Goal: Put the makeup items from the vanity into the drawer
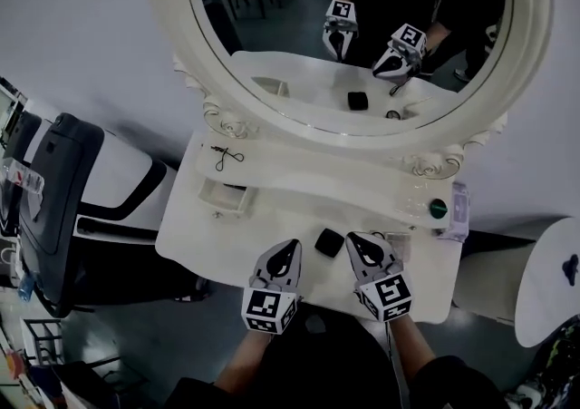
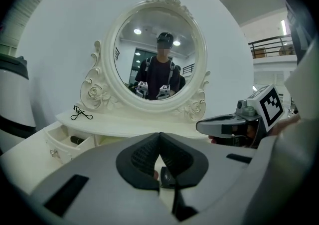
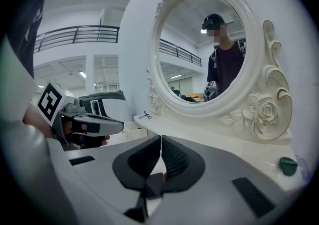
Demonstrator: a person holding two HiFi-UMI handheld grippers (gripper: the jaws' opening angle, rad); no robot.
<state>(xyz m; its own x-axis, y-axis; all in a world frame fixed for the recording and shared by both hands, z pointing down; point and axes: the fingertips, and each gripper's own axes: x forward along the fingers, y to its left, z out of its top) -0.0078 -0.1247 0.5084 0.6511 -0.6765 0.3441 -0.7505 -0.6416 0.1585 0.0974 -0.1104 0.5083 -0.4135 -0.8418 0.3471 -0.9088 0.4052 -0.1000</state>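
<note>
Vanity top, left claw and right claw closed empty near front edge, compact between

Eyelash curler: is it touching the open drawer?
Apart. The head view shows the eyelash curler lying on the raised shelf, with a strip of bare white shelf between it and the open drawer below.
</note>
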